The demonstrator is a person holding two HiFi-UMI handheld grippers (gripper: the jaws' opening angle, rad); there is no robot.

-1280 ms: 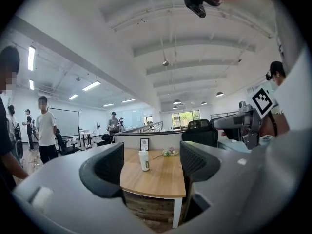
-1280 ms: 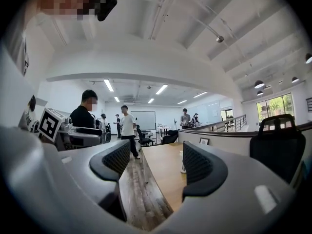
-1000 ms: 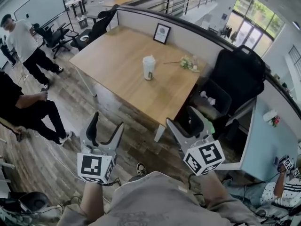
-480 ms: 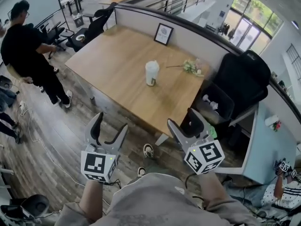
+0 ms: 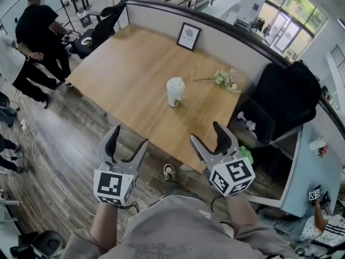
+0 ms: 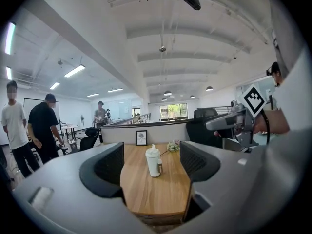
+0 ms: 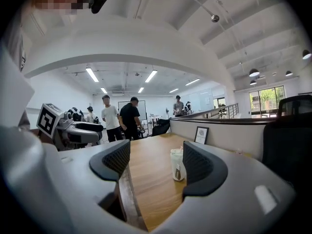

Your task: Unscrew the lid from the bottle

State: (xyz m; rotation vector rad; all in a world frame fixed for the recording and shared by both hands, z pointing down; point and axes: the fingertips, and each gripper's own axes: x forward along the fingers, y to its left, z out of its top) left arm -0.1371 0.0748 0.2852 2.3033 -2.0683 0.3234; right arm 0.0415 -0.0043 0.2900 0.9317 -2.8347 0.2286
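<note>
A white bottle with a white lid [image 5: 174, 91] stands upright near the middle of the wooden table [image 5: 129, 74]. It also shows far off in the left gripper view [image 6: 153, 161] and in the right gripper view [image 7: 177, 164]. My left gripper [image 5: 126, 145] is held in front of the table's near edge, open and empty. My right gripper [image 5: 206, 136] hangs at the same height to the right, also open with nothing between its fingers. Both are well short of the bottle.
A framed picture [image 5: 188, 36] leans on the partition at the table's far edge, and a small bunch of flowers [image 5: 225, 80] lies right of the bottle. A black office chair [image 5: 280, 99] stands at the right. People [image 5: 38, 34] stand at the far left on the wooden floor.
The view has moved closer to the table, so the bottle sits lower and nearer. Both grippers stay open, held the same way. The people at the left have shifted.
</note>
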